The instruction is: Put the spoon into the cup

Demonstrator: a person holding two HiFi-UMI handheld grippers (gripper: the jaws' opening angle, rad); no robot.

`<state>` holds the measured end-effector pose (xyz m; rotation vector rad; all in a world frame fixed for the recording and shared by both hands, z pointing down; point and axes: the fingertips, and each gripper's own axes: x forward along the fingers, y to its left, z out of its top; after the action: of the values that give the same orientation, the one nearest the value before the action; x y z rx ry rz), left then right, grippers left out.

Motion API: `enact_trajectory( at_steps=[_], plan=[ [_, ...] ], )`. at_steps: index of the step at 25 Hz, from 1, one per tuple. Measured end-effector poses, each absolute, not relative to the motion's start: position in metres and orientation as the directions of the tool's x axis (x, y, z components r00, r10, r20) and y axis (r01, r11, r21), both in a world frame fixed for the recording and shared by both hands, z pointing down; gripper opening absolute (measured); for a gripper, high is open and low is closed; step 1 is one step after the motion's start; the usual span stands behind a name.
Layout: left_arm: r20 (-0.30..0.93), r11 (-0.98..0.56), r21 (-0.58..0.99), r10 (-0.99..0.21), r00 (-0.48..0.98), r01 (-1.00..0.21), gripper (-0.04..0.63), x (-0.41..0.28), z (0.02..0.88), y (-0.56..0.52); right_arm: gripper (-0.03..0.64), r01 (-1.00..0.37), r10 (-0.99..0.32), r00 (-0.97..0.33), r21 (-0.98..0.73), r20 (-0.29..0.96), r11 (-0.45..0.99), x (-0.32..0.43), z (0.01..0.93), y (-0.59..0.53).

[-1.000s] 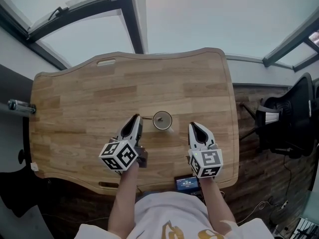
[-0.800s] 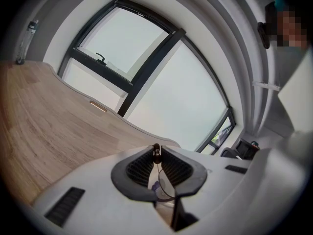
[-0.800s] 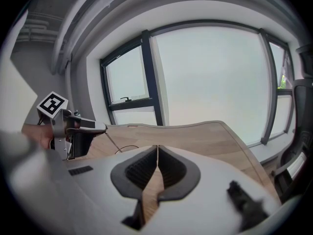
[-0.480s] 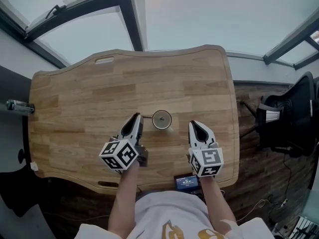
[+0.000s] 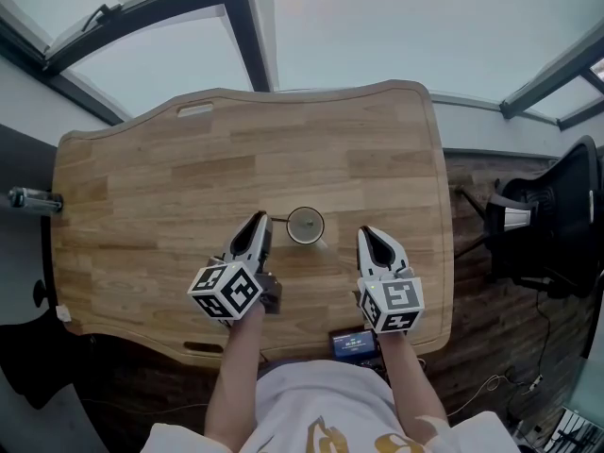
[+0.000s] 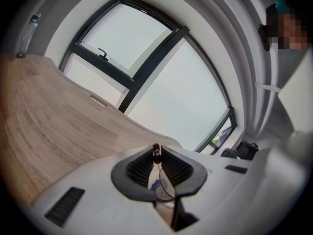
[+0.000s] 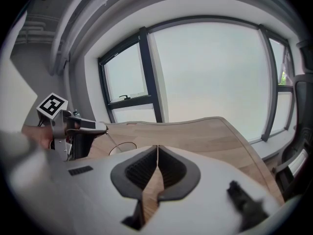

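Observation:
A small clear glass cup [image 5: 305,226] stands on the wooden table [image 5: 170,187], near its front edge. My left gripper [image 5: 260,219] is just left of the cup, shut on the end of a thin metal spoon [image 5: 278,221] whose far end reaches over the cup's rim. In the left gripper view the jaws [image 6: 156,150] pinch the spoon handle [image 6: 156,156], with the cup [image 6: 164,192] below them. My right gripper [image 5: 366,236] hovers right of the cup, shut with nothing in it [image 7: 157,147]. The right gripper view shows the spoon [image 7: 111,140] slanting down to the cup [image 7: 123,147].
A black office chair [image 5: 547,225] stands beyond the table's right edge. A small device with a lit screen [image 5: 354,344] sits at the front edge by the person's body. A bottle-like thing [image 5: 28,199] sticks out at the left edge. Large windows run behind the table.

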<state>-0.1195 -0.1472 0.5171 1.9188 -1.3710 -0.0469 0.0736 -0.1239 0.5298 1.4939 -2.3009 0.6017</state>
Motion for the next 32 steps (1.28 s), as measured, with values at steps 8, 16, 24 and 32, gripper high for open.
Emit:
enact_trajectory(
  at_steps=[8,16,24,32],
  plan=[
    [0.39,-0.132,0.597,-0.815,0.429,-0.792,0.055,-0.115,0.523,-0.148,0.032,-0.915,-0.769,-0.4,-0.17,0.498,0.366,0.072,0.535,-0.125],
    [0.392,-0.128,0.606,-0.811,0.435,-0.785,0.057,-0.111,0.527,-0.148,0.032,-0.913,-0.765,-0.404,-0.177,0.502,0.367,0.073,0.538,-0.125],
    [0.391,-0.126,0.615,-0.808,0.44,-0.779,0.056,-0.108,0.531,-0.148,0.032,-0.913,-0.759,-0.405,-0.178,0.509,0.367,0.075,0.541,-0.125],
    [0.389,-0.124,0.625,-0.807,0.445,-0.771,0.055,-0.106,0.534,-0.148,0.032,-0.915,-0.76,-0.401,-0.177,0.512,0.363,0.077,0.543,-0.124]
  ],
)
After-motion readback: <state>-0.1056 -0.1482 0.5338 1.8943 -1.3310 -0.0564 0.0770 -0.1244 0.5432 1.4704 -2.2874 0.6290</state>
